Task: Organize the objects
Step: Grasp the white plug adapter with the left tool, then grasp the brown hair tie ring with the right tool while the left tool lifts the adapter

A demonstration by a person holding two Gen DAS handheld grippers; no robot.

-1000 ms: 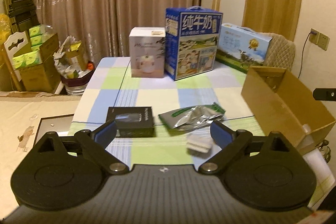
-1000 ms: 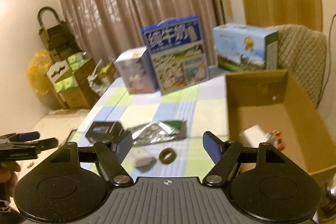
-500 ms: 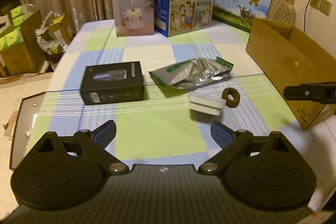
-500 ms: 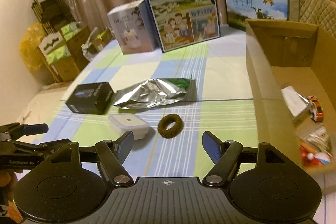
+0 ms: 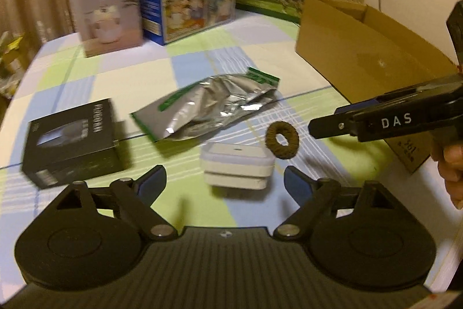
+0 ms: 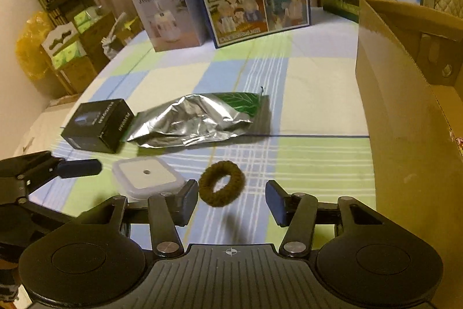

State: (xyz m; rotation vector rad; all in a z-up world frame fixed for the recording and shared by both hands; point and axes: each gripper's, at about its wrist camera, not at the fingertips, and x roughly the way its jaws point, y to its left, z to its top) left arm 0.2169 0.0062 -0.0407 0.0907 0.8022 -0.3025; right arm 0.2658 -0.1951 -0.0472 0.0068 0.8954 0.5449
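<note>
Right wrist view, lowest in the frame, shows the right gripper [image 6: 231, 199] with its jaws apart and closing, nothing pressed between the pads yet. Just above them, a little left of centre, lies the brown hair tie [image 6: 222, 183] flat on the checked tablecloth [image 6: 303, 94]; a ring has no long axis to favour, so the jaws can take it across any width, and I judge this gripper the nearer of the two to it. Touching or nearly touching the tie's left side sits the white square case [image 6: 147, 175], which the left pad could nudge. At the far left edge the left gripper [image 6: 58, 173] pokes in beside that case. In the left wrist view the left gripper [image 5: 225, 181] has its jaws wide and closing, empty, with the case [image 5: 238, 164] straight ahead between the fingertips, flat and broadside. Farther up the frame lie the silver foil pouch [image 6: 196, 120], stretched left to right, and the black box [image 6: 98, 125] at its left end. At the right edge stands the open cardboard box [image 6: 405, 112], the likely destination.
</note>
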